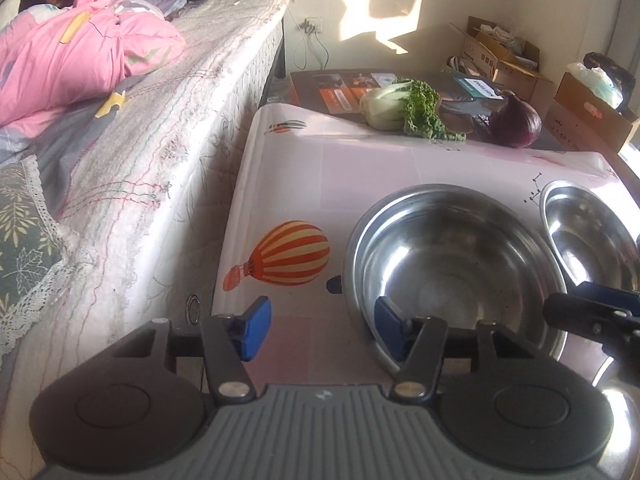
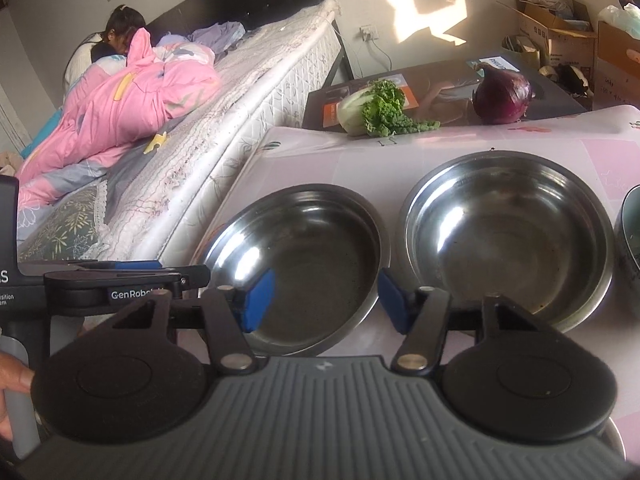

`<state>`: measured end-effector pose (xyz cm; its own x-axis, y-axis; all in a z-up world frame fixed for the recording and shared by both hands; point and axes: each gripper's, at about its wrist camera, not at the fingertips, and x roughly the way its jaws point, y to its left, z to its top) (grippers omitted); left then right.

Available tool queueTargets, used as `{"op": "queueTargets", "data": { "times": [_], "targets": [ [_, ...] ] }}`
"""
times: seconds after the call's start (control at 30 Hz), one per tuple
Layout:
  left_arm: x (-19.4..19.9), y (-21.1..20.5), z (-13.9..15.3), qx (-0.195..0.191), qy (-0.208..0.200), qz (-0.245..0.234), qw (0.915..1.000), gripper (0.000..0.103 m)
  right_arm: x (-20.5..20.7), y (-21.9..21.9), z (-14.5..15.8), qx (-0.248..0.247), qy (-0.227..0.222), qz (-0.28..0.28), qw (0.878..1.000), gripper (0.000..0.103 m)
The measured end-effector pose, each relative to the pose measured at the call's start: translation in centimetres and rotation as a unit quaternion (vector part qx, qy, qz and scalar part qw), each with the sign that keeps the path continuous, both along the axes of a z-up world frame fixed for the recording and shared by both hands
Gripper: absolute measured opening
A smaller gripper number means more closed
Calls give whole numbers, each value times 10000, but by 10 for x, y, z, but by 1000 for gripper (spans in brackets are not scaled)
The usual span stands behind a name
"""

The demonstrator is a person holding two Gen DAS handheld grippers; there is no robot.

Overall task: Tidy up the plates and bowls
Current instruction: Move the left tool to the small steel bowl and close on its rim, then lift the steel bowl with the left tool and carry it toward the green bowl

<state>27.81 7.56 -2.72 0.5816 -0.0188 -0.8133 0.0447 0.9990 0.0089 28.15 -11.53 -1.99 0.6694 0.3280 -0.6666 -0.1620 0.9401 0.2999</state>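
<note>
My left gripper [image 1: 318, 330] and right gripper [image 2: 326, 300], jaws apart, two steel bowls [image 2: 296, 264] on desk [image 2: 320, 152], third bowl [image 2: 630, 240] cut off, cabbage [image 2: 372, 112] behind.

1. A shallow steel bowl [image 2: 296, 264] stands upright and empty on the pink patterned surface [image 2: 320, 160], toward the bed side.
2. A second steel bowl [image 2: 508, 236], also upright and empty, sits just beside it on the right, rims close.
3. A dark-rimmed dish [image 2: 630, 248] shows only partly at the right edge.
</note>
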Motion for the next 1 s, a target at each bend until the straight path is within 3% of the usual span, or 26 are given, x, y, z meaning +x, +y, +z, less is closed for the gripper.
{"op": "queueTargets", "data": {
  "times": [0.17, 0.3, 0.47, 0.83, 1.0],
  "targets": [
    [7, -9, -9, -17, 140, -65, 9999, 31, 5, -2, -10, -52, 117, -1, 9999, 44],
    [8, -9, -11, -104, 340, -50, 9994, 20, 8, -3, -11, -136, 183, 9, 9997, 27],
    [3, -4, -12, -207, 492, -29, 9986, 19, 7, -5, -12, -119, 299, 115, 9994, 20],
    [-14, 15, -9, -385, 559, -32, 9977, 21, -11, 10, -9, -92, 449, 523, 9976, 20],
    [-6, 15, -6, -444, 503, -9, 9977, 31, -3, 2, -4, -89, 385, 310, 9987, 22]
  ]
}}
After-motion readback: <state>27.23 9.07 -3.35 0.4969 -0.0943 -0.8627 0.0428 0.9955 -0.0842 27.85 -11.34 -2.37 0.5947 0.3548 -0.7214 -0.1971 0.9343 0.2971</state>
